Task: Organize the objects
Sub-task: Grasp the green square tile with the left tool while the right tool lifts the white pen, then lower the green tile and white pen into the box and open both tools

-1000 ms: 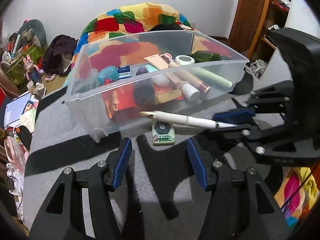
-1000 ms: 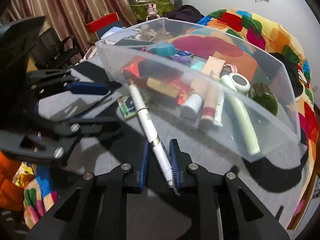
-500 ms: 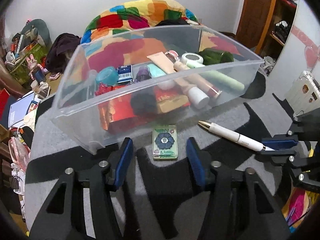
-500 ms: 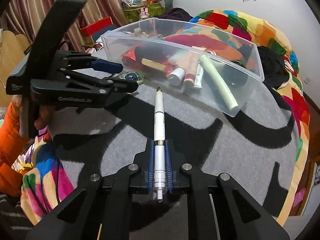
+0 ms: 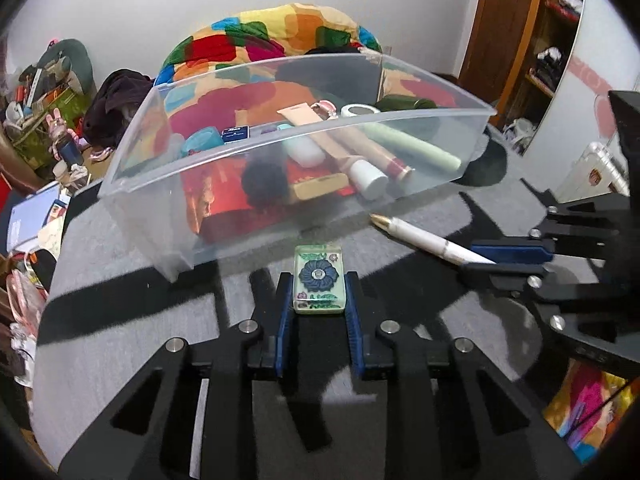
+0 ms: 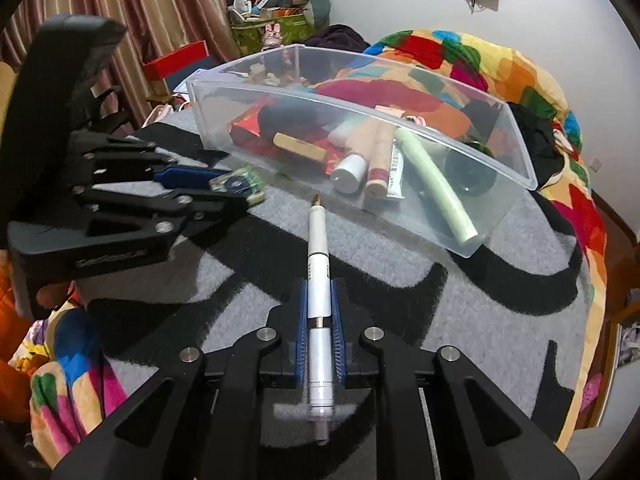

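Observation:
My left gripper [image 5: 319, 286] is shut on a small clear tile with a blue flower [image 5: 318, 278], just in front of the clear plastic bin [image 5: 168, 236]. It also shows in the right wrist view [image 6: 236, 186], where the left gripper [image 6: 200, 188] grips it. My right gripper [image 6: 319, 304] is shut on a white pen with a gold tip [image 6: 318, 256], pointing at the bin [image 6: 516, 152]. The pen also shows in the left wrist view [image 5: 424, 238], held by the right gripper [image 5: 508, 258]. The bin holds several tubes, a red box and other cosmetics.
The bin stands on a grey and black patterned cloth [image 5: 120, 312] over a round surface. A multicoloured quilt [image 5: 272, 36] lies behind the bin. Clutter and a green basket [image 6: 276, 24] sit far left. A wooden wardrobe [image 5: 516, 20] is at the right.
My left gripper moved forward and closed on the flower tile, which lay free before. My right gripper, holding the pen, pulled back from the bin and then came slightly nearer again.

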`<state>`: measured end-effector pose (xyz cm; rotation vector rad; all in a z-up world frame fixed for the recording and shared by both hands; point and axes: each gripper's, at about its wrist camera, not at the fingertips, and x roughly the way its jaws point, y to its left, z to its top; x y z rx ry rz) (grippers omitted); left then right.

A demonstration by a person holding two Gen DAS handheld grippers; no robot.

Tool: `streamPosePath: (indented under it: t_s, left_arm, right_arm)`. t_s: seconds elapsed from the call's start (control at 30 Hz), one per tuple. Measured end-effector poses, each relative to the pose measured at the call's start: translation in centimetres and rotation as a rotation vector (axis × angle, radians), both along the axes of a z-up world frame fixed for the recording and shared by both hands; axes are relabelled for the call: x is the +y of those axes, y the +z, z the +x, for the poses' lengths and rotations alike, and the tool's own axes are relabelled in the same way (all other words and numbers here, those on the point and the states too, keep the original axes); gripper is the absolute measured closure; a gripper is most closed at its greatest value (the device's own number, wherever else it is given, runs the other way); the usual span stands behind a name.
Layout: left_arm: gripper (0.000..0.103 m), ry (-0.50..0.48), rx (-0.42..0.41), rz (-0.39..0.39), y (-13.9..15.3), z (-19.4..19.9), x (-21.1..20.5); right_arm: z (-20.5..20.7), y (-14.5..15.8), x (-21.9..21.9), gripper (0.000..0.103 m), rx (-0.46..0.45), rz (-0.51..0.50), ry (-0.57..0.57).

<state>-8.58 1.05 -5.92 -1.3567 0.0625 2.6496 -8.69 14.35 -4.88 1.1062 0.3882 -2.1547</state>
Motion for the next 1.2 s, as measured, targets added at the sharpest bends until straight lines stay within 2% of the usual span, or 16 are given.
streamPosePath:
  t_s: [0.17,0.37,0.67,0.97,1.2]
  left_arm:
    - [0.079,0.004,0.059,0.055,1.6,1.4,-0.7]
    - [0.079,0.023,0.13,0.098,4.1,1.8,-1.7]
    - [0.079,0.058,0.236,0.122,8.0,1.0,-3.1]
    - [0.079,0.109,0.312,0.141,10.4,-1.6,-4.9]
    - [0.079,0.163,0.269,0.154,9.0,-4.9,-6.2]
  right_arm:
    - [0.4,1.6,0.5,0.093,0.037,-0.046,-0.017]
    - [0.8,5.0,0.7,0.093,0.115,-0.114,-0.036]
    - [-1.4,8.3,-0.2,0.093,0.191,-0.152,-0.09]
    - [-5.1,8.8,-1.1,0.093,0.192,-0.16,-0.157]
    - [-8.6,7.8,-2.6,0.093,0.188,-0.089,-0.178]
